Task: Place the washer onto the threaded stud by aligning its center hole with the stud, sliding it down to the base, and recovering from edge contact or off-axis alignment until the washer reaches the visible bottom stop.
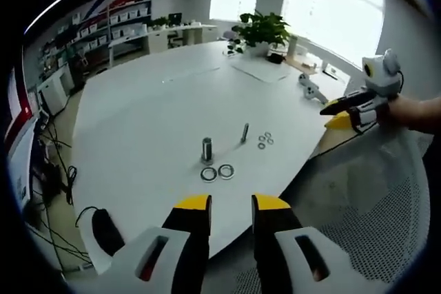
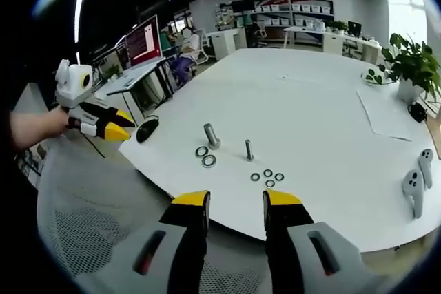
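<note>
In the left gripper view the left gripper [image 1: 231,204] rises from the bottom centre, its yellow-tipped jaws parted with nothing between them. The right gripper [image 2: 234,201] stands likewise at the bottom of the right gripper view, jaws apart, a bare forearm [image 2: 31,129] at mid-left.

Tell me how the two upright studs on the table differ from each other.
The thick stud is plainly wider than the thin stud, and it leans a little in the right gripper view, while the thin stud stands straighter. Two large washers lie right beside the thick stud; the small washers lie nearer the thin stud. Both studs are grey metal, stand free on the white table, and carry no washer yet.
</note>
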`<control>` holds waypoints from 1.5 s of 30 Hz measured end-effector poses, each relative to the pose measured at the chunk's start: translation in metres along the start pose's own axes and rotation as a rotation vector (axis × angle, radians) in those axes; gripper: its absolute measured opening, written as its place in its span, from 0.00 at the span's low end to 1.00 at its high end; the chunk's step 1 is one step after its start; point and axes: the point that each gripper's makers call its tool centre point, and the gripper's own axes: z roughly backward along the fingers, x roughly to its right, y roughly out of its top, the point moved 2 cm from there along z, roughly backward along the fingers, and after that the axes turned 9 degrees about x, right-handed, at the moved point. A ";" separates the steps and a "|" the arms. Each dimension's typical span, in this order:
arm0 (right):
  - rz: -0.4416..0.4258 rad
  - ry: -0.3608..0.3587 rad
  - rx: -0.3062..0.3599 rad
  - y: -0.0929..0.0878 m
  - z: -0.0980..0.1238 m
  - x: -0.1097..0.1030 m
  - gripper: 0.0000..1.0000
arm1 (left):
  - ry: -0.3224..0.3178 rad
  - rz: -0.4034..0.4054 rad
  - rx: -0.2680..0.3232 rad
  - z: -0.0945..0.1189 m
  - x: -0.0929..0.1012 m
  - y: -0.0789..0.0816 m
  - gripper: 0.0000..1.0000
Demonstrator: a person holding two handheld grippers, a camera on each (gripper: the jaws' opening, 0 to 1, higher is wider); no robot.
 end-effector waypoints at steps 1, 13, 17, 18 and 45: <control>0.001 0.003 0.001 0.000 0.000 -0.001 0.33 | 0.002 0.011 -0.011 -0.006 -0.001 -0.002 0.22; 0.003 0.019 0.003 0.001 0.000 -0.003 0.33 | 0.036 0.273 0.015 -0.057 -0.018 -0.009 0.26; 0.001 0.027 0.006 0.001 0.000 -0.004 0.33 | 0.065 0.202 -0.045 -0.072 -0.028 -0.015 0.28; 0.002 0.026 0.007 0.001 0.000 -0.004 0.33 | 0.065 0.191 -0.055 -0.076 -0.029 -0.015 0.29; 0.007 0.059 0.008 0.000 -0.001 -0.009 0.33 | -0.020 -0.170 -0.367 -0.149 -0.039 -0.047 0.32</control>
